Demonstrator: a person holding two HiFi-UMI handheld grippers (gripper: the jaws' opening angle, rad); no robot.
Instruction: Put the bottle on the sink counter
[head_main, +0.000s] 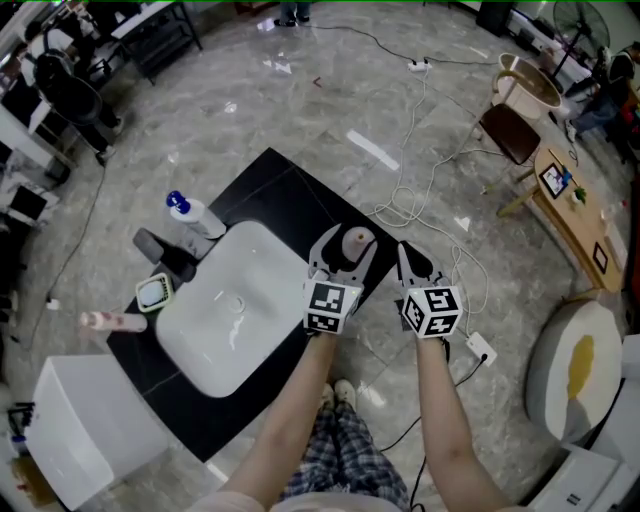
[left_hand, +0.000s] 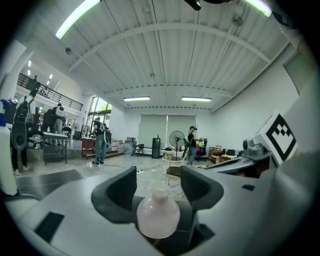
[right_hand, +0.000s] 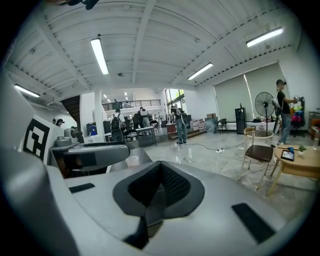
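**Item: bottle placement, sink counter.**

- **Bottle**: pale pink, upright, sitting at centre frame in the head view, over the right-hand corner of the black sink counter, just right of the white basin. Whether its base is touching the counter is not showing.
- **Left gripper**: holding partway open, at about the bottle's width. In the left gripper view one jaw is standing on each side of the bottle, with the body deep between them and the narrow neck clear of both. By my reading, the jaws are bearing on the body.
- **Right gripper**: hanging just right of the left one, off the counter's edge. Its jaws are pressed together on nothing.
- **Also lying about**: a blue-capped bottle at the counter's upper left, and a pink tube at its left corner.

**Handling note (a judgement):** the step appears to be the set-down.
- Keep the bottle vertical.
- Lower it until the base is fully bearing on the black surface, inboard of the near edge.
- Open the jaws evenly and draw straight back, so neither jaw is brushing the body and tipping it off the corner.
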